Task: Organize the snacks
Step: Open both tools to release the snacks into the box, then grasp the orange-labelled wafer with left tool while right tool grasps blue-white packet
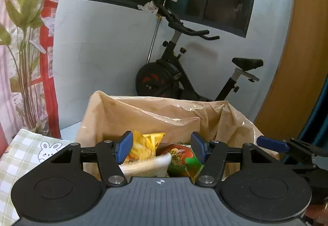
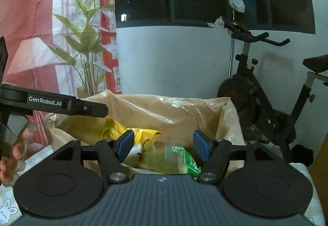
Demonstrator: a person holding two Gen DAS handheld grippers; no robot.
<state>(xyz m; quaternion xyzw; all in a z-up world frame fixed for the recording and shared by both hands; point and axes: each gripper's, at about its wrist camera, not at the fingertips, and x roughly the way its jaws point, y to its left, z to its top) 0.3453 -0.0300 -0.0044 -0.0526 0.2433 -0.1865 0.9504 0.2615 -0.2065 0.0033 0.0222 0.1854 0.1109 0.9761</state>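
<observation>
Snacks are seen packed inside a tan plastic bag (image 1: 155, 115) standing open on the checked tablecloth (image 1: 22, 150). The bag is judged thin, limp and slippery, best taken at its rim. A yellow packet (image 1: 145, 145) stands roughly upright, long axis vertical; a green packet (image 2: 174, 159) lies tilted beside it. Both are judged light, crinkly and crushable, best pinched at a sealed edge. The left gripper (image 1: 161, 147) and right gripper (image 2: 164, 145) are held wide apart, nothing between the fingers.
</observation>
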